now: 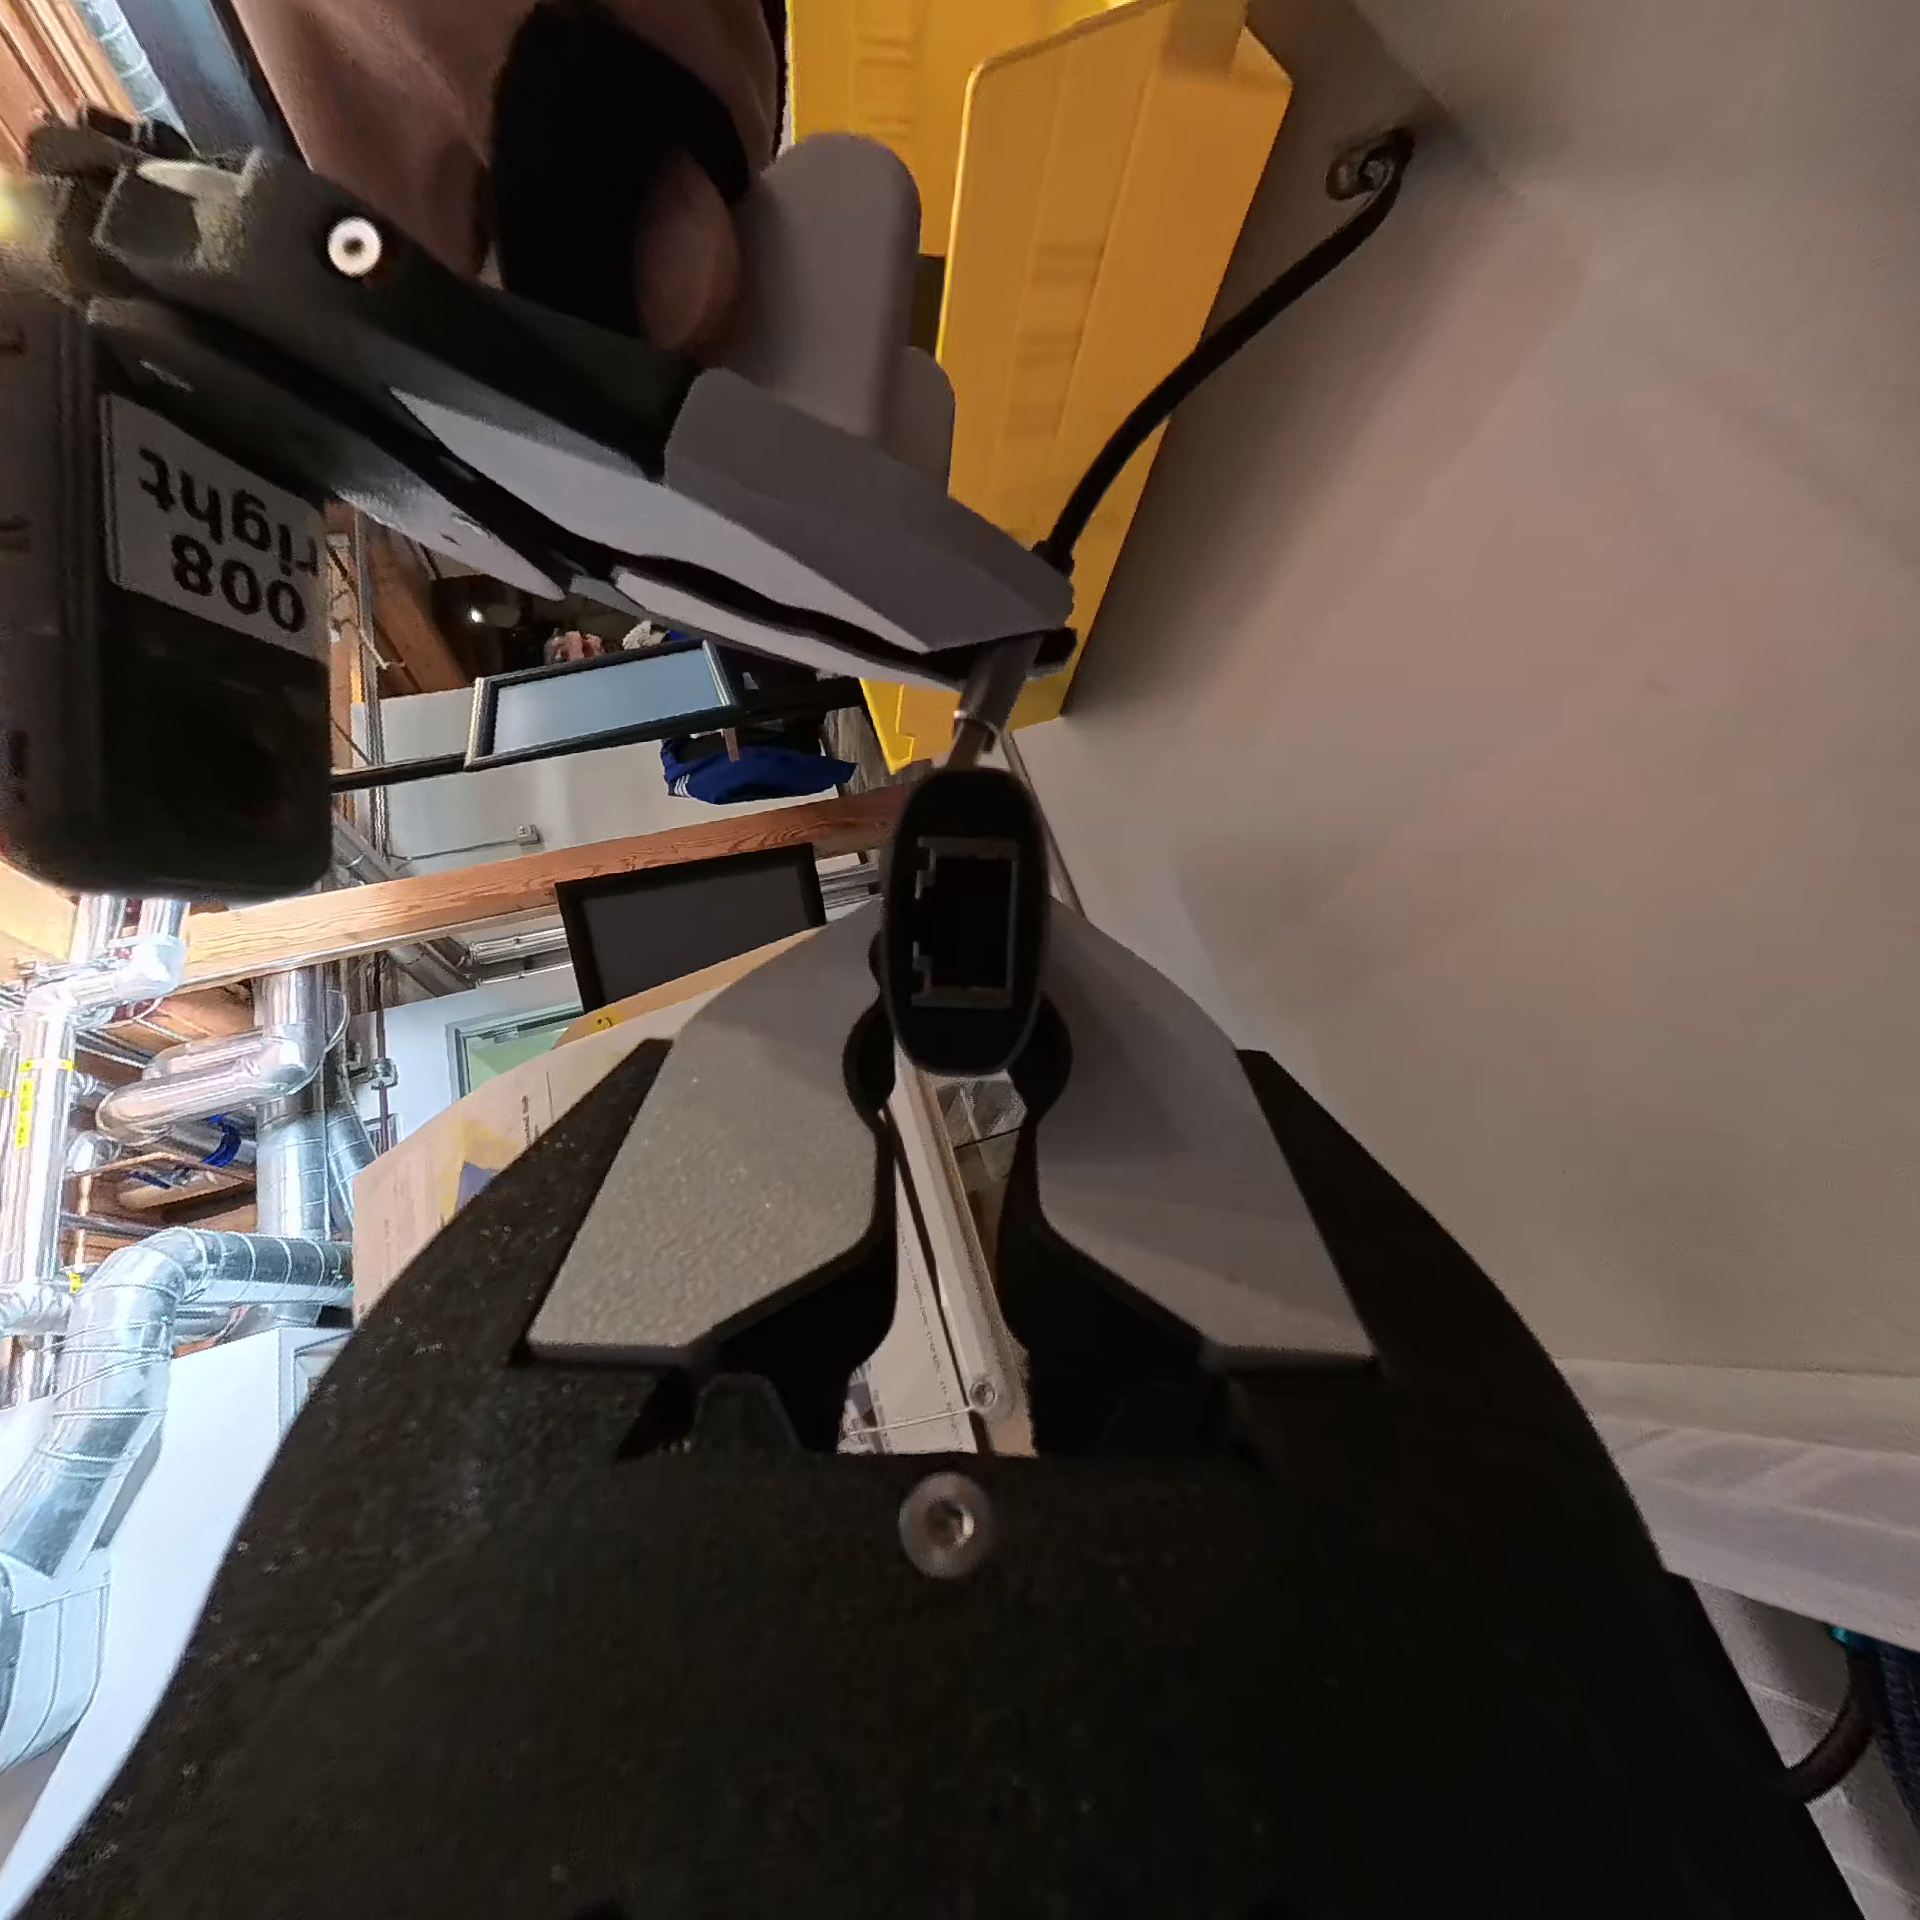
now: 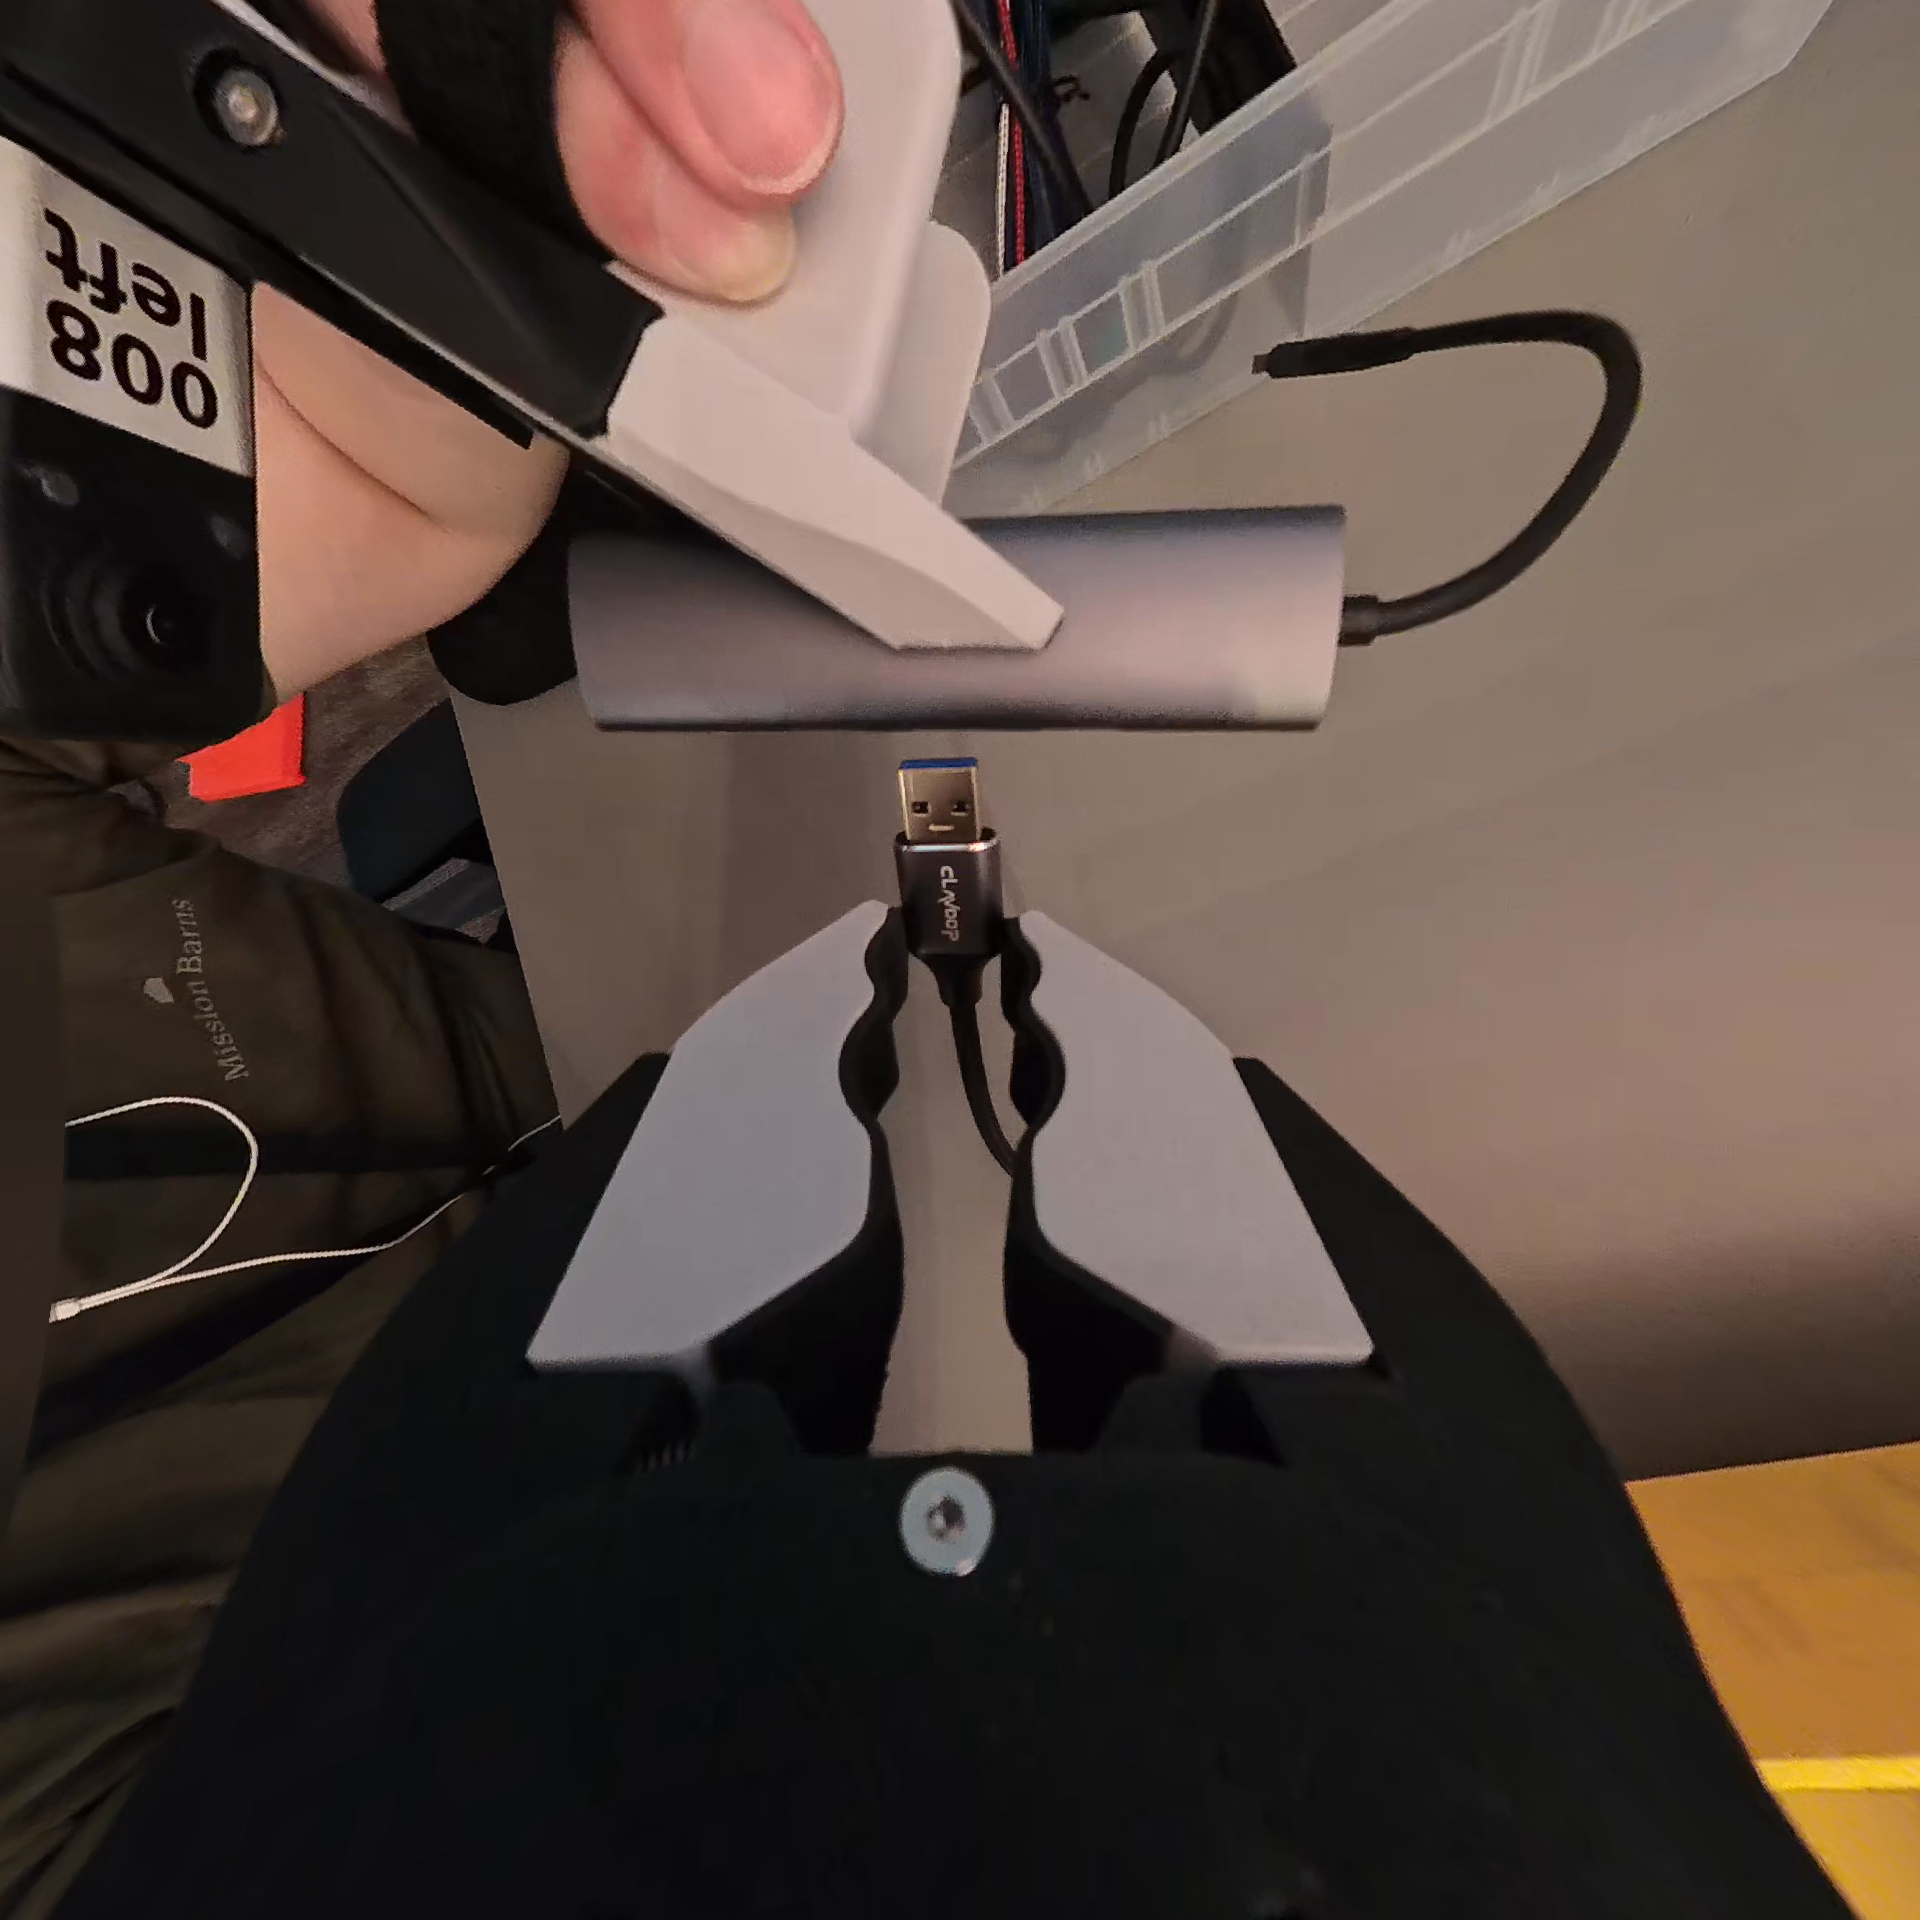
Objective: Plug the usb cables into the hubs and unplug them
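- Mid-approach, by the look of it: USB plug (image 2: 940, 805) aimed at the long side of the grey hub (image 2: 1174, 634), tip just short of the casing, not yet seated.
- Right gripper (image 2: 951, 925) clenched on the plug's dark housing, metal tip jutting forward past the fingertips, black cable (image 2: 987, 1091) trailing back between the fingers.
- Left gripper (image 1: 961, 1023) clamped across the hub (image 1: 961, 925), held up off the grey table (image 1: 1507, 727); seen end-on from the left wrist view, with a rectangular network-style socket facing the camera.
- From the right wrist view, left gripper coming in from upper left, one pale finger (image 2: 914, 561) lying over the hub's top face; hub's own short black lead (image 2: 1558, 468) looping up and back to a loose connector.
- Next move, as a judgement: a short straight push forward, plug squared to a port on the near edge; ports on that edge not visible from here, so alignment cannot be confirmed.
- Likely need: firm counter-hold from the left side so the hub does not swing away.
- Clear plastic bin (image 2: 1195, 343) behind the hub, holding a tangle of cables, black and red-striped among them.
- Yellow container (image 1: 1091, 260) at the table's far side in the left wrist view; contents hidden.
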Available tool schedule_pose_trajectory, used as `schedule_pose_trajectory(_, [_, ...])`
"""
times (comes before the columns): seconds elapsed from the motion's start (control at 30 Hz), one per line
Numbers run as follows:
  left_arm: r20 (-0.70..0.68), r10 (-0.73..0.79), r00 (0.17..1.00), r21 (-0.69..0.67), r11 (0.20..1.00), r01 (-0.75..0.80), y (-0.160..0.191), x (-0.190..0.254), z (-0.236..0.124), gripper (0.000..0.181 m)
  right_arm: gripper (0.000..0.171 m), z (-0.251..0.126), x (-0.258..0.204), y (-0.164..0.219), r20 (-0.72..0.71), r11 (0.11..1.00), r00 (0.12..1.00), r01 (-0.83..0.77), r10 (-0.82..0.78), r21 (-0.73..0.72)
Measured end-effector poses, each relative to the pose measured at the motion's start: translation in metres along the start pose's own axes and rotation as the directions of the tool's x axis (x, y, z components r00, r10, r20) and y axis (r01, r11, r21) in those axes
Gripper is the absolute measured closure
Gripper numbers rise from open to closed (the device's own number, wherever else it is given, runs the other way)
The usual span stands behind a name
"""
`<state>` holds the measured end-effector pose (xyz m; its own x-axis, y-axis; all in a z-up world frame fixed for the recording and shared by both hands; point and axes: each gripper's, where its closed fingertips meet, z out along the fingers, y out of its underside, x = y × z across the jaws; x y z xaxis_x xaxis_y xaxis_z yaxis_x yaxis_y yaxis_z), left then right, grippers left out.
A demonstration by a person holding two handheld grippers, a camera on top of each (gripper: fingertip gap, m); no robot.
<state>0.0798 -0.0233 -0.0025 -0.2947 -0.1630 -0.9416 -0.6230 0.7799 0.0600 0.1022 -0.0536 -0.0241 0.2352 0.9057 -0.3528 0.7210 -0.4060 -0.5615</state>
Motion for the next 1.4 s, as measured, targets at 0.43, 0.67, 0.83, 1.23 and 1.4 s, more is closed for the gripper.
schedule_pose_trajectory(0.43, [-0.061, 0.066, 0.996, 0.001, 0.998, -0.066, -0.008, 0.013, 0.003, 0.164, 0.154, 0.012, 0.003, 0.01, 0.004, 0.998, 1.0, -0.01, 0.01, -0.064])
schedule_pose_trajectory(0.67, [-0.093, 0.133, 0.987, -0.019, 0.991, -0.135, -0.011, 0.021, 0.008, 0.164, 0.154, 0.015, 0.005, 0.019, 0.006, 0.994, 1.0, -0.017, 0.018, -0.111])
schedule_pose_trajectory(0.83, [-0.104, 0.176, 0.979, -0.006, 0.984, -0.177, -0.02, 0.026, 0.011, 0.164, 0.154, 0.018, 0.004, 0.026, 0.026, 0.988, 0.999, -0.025, 0.029, -0.15])
schedule_pose_trajectory(1.23, [0.034, 0.014, 0.999, -0.105, 0.994, -0.011, 0.011, -0.009, 0.003, 0.164, 0.154, -0.008, 0.01, -0.024, -0.085, 0.979, 0.993, 0.091, -0.077, 0.181])
schedule_pose_trajectory(1.4, [0.132, -0.05, 0.99, -0.133, 0.989, 0.068, 0.024, -0.029, -0.007, 0.164, 0.154, -0.028, 0.008, -0.052, -0.148, 0.904, 0.981, 0.174, -0.125, 0.389])
